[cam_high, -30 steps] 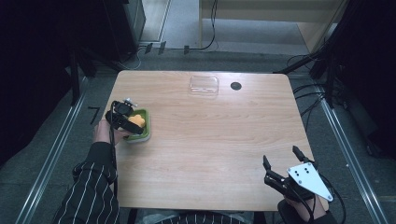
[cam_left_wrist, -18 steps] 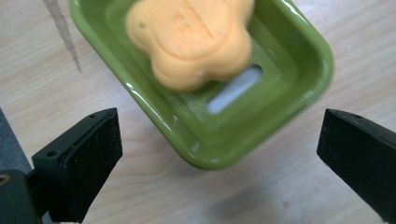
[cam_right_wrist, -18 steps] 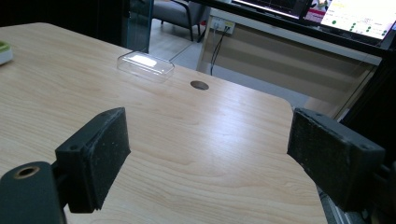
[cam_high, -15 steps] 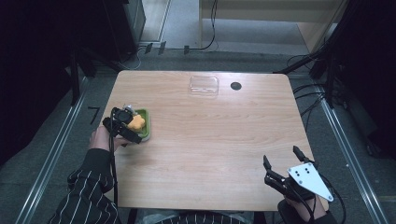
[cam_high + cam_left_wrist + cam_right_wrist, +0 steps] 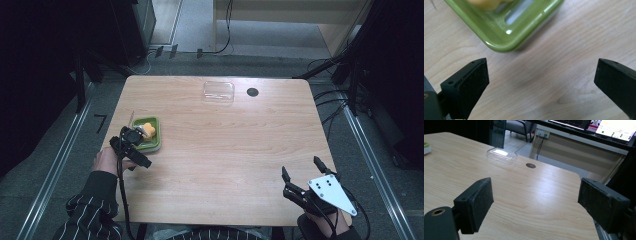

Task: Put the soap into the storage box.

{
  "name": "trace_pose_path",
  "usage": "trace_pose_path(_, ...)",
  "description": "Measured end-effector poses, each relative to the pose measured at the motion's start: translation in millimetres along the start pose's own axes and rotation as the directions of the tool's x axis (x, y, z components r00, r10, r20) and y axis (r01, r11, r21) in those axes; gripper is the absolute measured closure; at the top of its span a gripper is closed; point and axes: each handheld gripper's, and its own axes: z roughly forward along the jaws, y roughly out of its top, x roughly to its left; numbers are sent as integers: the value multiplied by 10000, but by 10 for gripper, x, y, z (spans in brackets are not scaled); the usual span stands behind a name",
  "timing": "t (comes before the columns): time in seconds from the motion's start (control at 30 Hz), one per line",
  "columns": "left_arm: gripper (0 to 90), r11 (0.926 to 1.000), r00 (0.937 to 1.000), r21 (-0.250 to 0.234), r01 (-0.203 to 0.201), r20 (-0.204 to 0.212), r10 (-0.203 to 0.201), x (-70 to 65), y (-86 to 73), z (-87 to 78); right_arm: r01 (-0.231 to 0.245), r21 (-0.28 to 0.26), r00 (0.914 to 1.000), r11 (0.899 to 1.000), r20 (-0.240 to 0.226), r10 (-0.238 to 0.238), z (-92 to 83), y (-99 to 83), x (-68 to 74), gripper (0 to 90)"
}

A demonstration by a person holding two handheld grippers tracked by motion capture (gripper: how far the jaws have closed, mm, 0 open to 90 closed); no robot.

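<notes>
At the left edge of the wooden bench (image 5: 225, 150), the left hand-held gripper (image 5: 131, 145) sits just beside the near corner of a green dish (image 5: 152, 142), which lies near that left edge with a yellow-orange piece (image 5: 149, 130) in it. Its jaws have just been opening and now stand wide, with bare wood between them; in the left gripper view the green dish (image 5: 506, 32) lies just beyond the pads, apart from both. Farther along, near the far edge of the bench, a clear plastic lid (image 5: 218, 92) lies flat, and just beside it to the right is a small dark round hole (image 5: 252, 92). At the near right corner, the right hand-held gripper (image 5: 301, 175) hovers with its jaws spread wide and nothing between them, well apart from the dish.
</notes>
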Motion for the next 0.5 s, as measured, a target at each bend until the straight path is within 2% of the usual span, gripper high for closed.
trace_pose_path(0.3,0,9989,9994,319,-352,-36,354,-150,-129,32,2,15,10000,10000,-4,-2,0,0,1,133)
trace_pose_path(0.5,0,9968,9983,545,-585,14,585,-286,-278,73,20,1,10000,10000,-1,-20,0,-1,-3,133)
